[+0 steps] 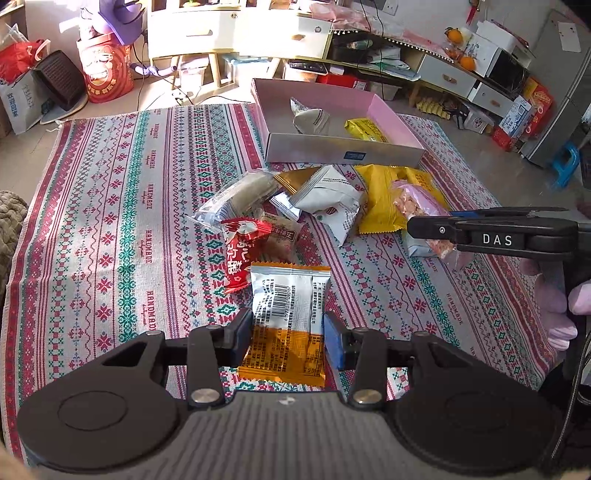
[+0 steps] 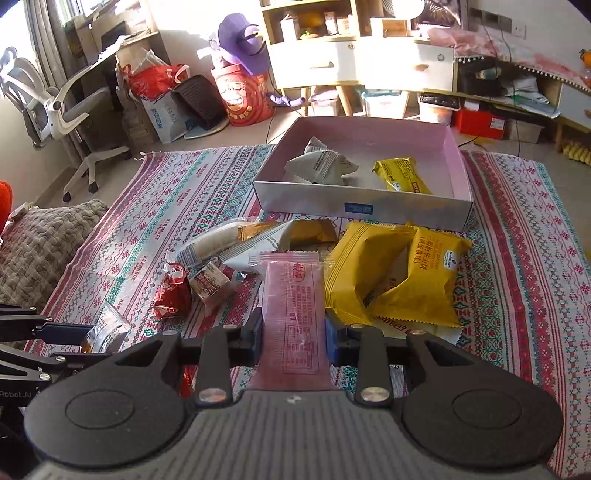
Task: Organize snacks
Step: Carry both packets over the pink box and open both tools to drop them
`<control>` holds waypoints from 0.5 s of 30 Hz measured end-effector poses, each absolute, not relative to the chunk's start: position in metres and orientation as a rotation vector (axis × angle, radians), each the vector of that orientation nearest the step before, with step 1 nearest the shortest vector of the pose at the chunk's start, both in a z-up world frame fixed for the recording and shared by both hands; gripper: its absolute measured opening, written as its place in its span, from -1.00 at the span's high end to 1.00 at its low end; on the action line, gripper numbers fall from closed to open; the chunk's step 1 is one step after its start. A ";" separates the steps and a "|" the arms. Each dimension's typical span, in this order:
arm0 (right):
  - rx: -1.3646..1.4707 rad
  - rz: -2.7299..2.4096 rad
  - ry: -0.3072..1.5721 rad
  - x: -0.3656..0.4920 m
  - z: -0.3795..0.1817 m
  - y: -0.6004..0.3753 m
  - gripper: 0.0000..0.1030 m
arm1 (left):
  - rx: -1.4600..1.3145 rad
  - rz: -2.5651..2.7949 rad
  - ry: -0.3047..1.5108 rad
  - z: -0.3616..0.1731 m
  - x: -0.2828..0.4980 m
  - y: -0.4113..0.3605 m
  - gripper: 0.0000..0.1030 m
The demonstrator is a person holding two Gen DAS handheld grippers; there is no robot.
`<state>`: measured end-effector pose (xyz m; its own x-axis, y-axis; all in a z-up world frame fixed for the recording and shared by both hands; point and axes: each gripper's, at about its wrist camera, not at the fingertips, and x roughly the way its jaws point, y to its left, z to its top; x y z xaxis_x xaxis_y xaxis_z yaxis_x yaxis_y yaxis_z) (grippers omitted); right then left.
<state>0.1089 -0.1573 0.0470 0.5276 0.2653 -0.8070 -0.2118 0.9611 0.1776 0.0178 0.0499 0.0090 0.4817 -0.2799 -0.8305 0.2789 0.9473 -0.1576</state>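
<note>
My left gripper (image 1: pixel 288 332) is shut on a silver and orange snack packet (image 1: pixel 286 321), held above the patterned cloth. My right gripper (image 2: pixel 293 332) is shut on a pink snack packet (image 2: pixel 291 314); it also shows in the left wrist view (image 1: pixel 432 227) at the right. A pink-lined open box (image 1: pixel 343 149) (image 2: pixel 354 206) lies behind the pile and holds a grey packet (image 1: pixel 310 118) (image 2: pixel 321 166) and a yellow packet (image 1: pixel 365 129) (image 2: pixel 402 173). Several loose snacks lie before it: yellow packets (image 2: pixel 399 280), a red one (image 1: pixel 240 254), white ones (image 1: pixel 332 203).
The patterned cloth (image 1: pixel 110 221) covers the floor. A grey knitted cushion (image 2: pixel 40 243) lies at the left. White drawers (image 1: pixel 236 33), bags (image 1: pixel 107 70), an office chair (image 2: pixel 66 110) and a low cluttered shelf (image 1: pixel 461 74) stand beyond the cloth.
</note>
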 end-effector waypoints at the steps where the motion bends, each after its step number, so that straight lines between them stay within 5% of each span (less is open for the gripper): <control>1: 0.066 0.279 0.972 0.112 0.048 -0.159 0.43 | -0.003 -0.342 1.008 0.010 0.020 0.048 0.07; 15: 0.182 0.187 0.968 0.167 0.056 -0.197 0.43 | -0.054 -0.349 0.956 0.027 0.097 0.012 0.07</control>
